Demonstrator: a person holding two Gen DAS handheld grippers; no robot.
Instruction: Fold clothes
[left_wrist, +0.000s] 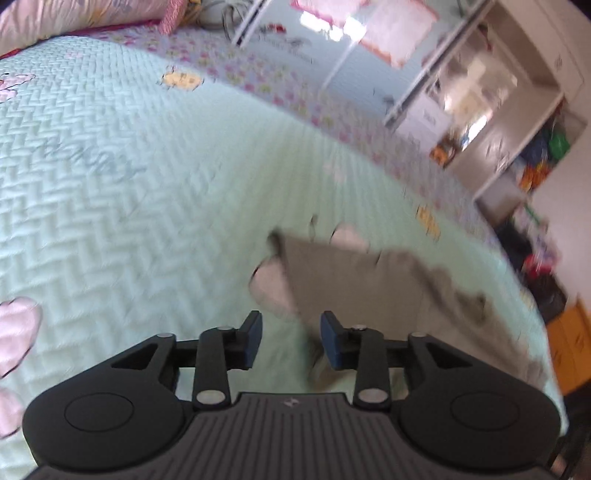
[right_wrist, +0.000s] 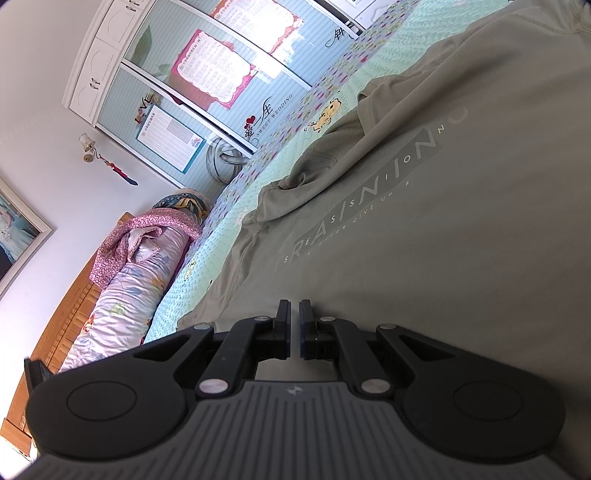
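An olive-grey T-shirt (right_wrist: 424, 229) with pale lettering lies spread on the mint quilted bedspread (right_wrist: 207, 258); one sleeve bunches up toward its far side. My right gripper (right_wrist: 294, 314) hovers low over the shirt's near part, jaws shut, and no fabric shows between the pads. In the blurred left wrist view, a folded-over piece of the same shirt (left_wrist: 351, 280) lies on the bedspread (left_wrist: 129, 184) just ahead. My left gripper (left_wrist: 291, 339) stands open; the shirt's edge runs beside its right pad (left_wrist: 330, 341), and the pads press on nothing.
A rolled floral duvet (right_wrist: 136, 273) lies against the wooden headboard (right_wrist: 66, 314) at the bed's far end. A wardrobe with glass sliding doors (right_wrist: 177, 103) stands beyond the bed. Open shelves (left_wrist: 517, 122) and an orange cabinet (left_wrist: 569, 343) lie past the bed's edge.
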